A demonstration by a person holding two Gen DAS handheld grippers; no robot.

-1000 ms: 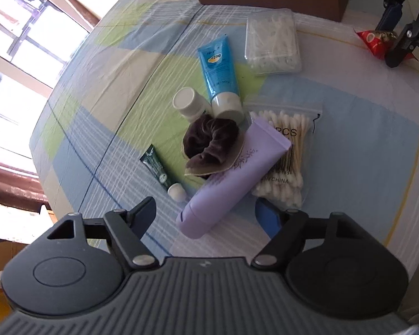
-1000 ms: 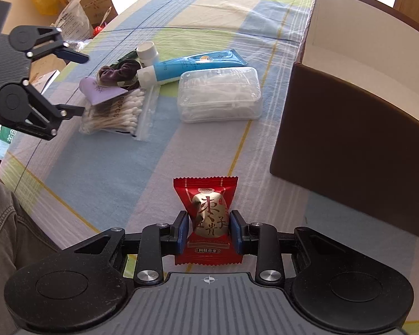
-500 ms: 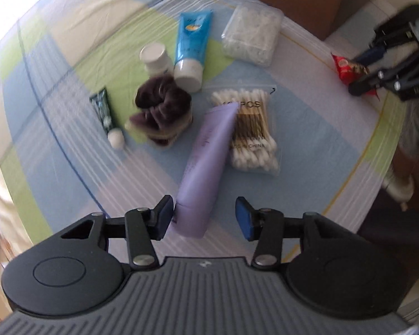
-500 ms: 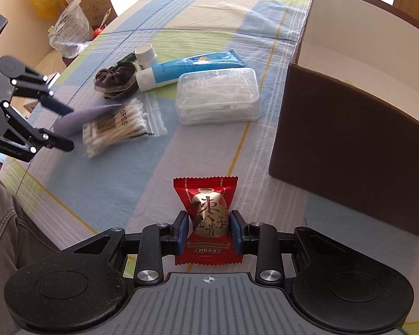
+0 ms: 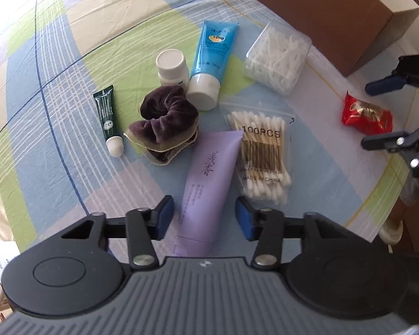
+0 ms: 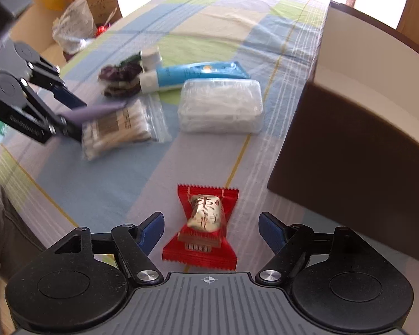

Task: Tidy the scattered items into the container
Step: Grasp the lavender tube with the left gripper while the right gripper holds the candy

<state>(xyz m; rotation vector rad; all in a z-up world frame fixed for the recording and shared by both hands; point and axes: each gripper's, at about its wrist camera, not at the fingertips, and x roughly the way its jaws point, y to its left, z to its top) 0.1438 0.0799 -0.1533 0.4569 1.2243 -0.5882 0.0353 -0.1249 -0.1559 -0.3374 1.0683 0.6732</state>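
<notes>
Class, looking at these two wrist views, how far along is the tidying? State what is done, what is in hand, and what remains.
Done: nothing visibly; the box's visible part shows no items. In hand: nothing gripped. The left tool is open around the purple tube; the right tool is open around the red candy. Left: those, plus cotton swabs, floss-pick case, blue tube, scrunchie, white bottle, green tube.

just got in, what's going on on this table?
A person with a handheld gripper in each hand is tidying toiletries into the brown box. The left gripper is open, its fingers either side of the purple tube, not gripping it. The right gripper is open around the red candy packet, which lies on the tablecloth. The cotton swab bag, blue tube, scrunchie and other items are on the table, outside the box.
</notes>
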